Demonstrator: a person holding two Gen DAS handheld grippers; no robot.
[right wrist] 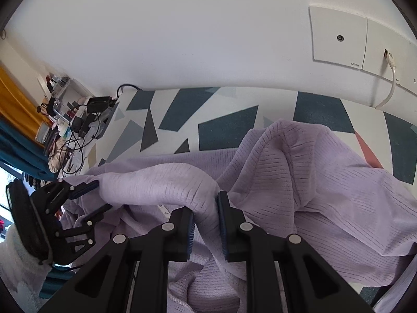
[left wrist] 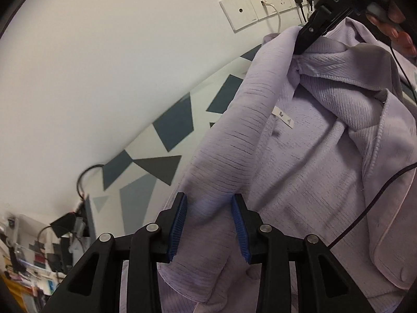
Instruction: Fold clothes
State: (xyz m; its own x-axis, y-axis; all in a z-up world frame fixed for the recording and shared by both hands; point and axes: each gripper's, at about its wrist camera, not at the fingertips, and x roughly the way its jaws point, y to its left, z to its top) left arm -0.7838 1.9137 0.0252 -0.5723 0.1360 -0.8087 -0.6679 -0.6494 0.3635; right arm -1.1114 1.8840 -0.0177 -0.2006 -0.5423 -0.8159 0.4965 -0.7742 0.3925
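A lilac ribbed garment point(left wrist: 307, 172) lies bunched on the patterned table cover point(right wrist: 224, 130), with a small white label point(left wrist: 284, 118) showing inside it. One sleeve point(right wrist: 156, 185) stretches as a raised roll between my two grippers. My left gripper point(left wrist: 208, 200) is shut on the sleeve's cuff end, and the fabric fills the gap between its blue pads point(left wrist: 179, 224). The right wrist view shows this gripper point(right wrist: 103, 194) at the far left. My right gripper point(right wrist: 206, 206) is shut on the sleeve's other end near the shoulder. In the left wrist view it point(left wrist: 302, 47) pinches the fabric at the top right.
The white wall behind carries socket plates point(left wrist: 242, 13) with plugs and a white cable point(right wrist: 391, 88). A black cable point(left wrist: 365, 208) crosses the garment. Clutter, boxes and wires point(right wrist: 67, 120) fill the table's left end. A person's hand point(left wrist: 398, 26) holds the right gripper.
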